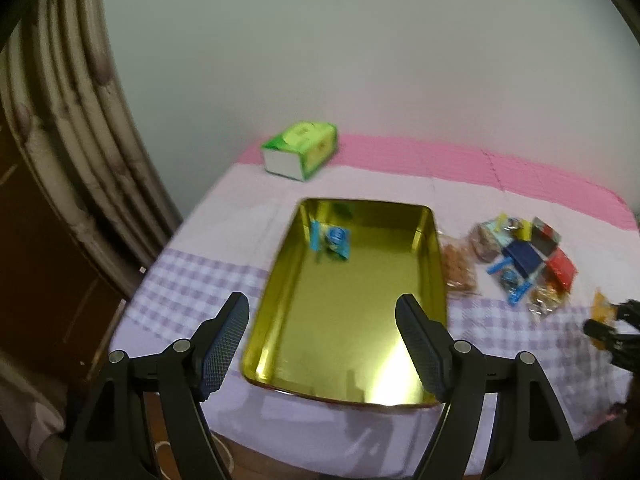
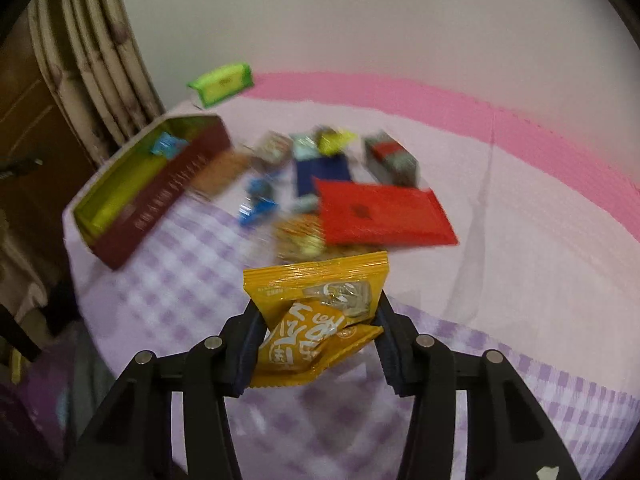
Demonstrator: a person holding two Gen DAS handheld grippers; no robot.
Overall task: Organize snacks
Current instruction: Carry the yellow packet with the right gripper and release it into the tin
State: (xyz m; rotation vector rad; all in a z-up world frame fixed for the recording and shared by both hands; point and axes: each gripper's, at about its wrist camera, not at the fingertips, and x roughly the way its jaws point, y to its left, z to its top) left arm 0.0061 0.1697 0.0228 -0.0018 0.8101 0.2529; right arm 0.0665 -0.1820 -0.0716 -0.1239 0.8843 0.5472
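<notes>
Plain pale wall (image 1: 360,48) stood behind; striped curtain (image 1: 68,128) hung far left, dark wooden cabinet (image 1: 36,248) beside it.

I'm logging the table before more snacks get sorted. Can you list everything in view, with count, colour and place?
Tin tray: one, gold inside, dark red outside, left part of the table.
Blue snack packet: one, blue, lying in the tray's far end.
Orange snack packet: one, orange-yellow, pinched between the right gripper's fingers.
Loose snack pile: several, mixed blue, red, brown and yellow, on the cloth right of the tray; the exact count is blurred.
Red flat packet: one, red, near side of the pile.
Tissue pack: one, green and white, far left corner by the wall.
Tablecloth: one, lilac check with a pink far band.
Curtain: one, beige, left.
Left gripper: black, open, above the tray's near end.
Right gripper: black, shut on the orange packet.
</notes>
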